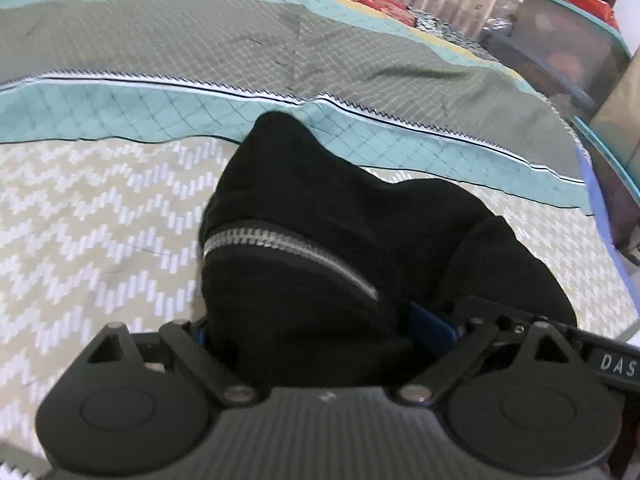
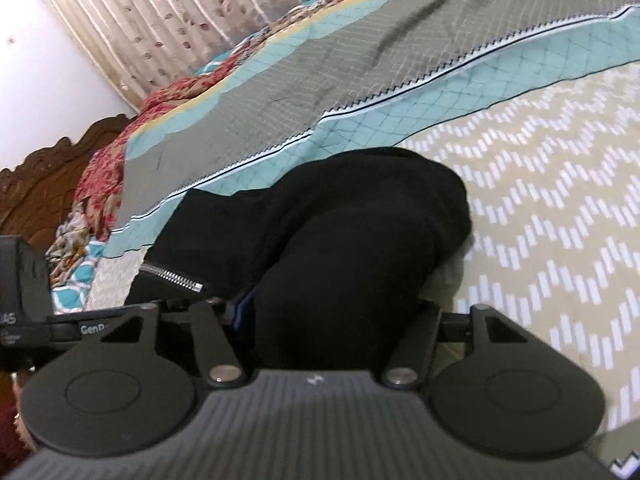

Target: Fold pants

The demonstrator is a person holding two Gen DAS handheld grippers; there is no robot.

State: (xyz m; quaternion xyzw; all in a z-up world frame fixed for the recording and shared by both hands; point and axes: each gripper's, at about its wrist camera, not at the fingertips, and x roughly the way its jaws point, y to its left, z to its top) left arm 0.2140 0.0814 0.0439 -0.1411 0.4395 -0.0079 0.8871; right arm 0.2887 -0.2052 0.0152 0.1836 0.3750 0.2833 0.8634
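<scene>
The black pants point(image 1: 320, 216) with a silver zipper point(image 1: 288, 248) are bunched up over the patterned bedspread point(image 1: 100, 216). My left gripper point(image 1: 316, 336) is shut on a thick fold of the black pants; its fingertips are buried in the cloth. In the right wrist view the same pants point(image 2: 340, 232) hang in a mound, their zipper point(image 2: 172, 276) at the left. My right gripper point(image 2: 336, 320) is shut on the pants too, fingers hidden by cloth. The other gripper's body point(image 2: 24, 296) shows at the left edge, close by.
The bed carries a beige zigzag sheet, teal and grey quilt bands point(image 1: 240, 52) and a red floral blanket point(image 2: 108, 168). A carved wooden headboard point(image 2: 36, 184) and curtains point(image 2: 160, 20) stand behind. Plastic bins point(image 1: 568, 52) sit off the bed's right edge.
</scene>
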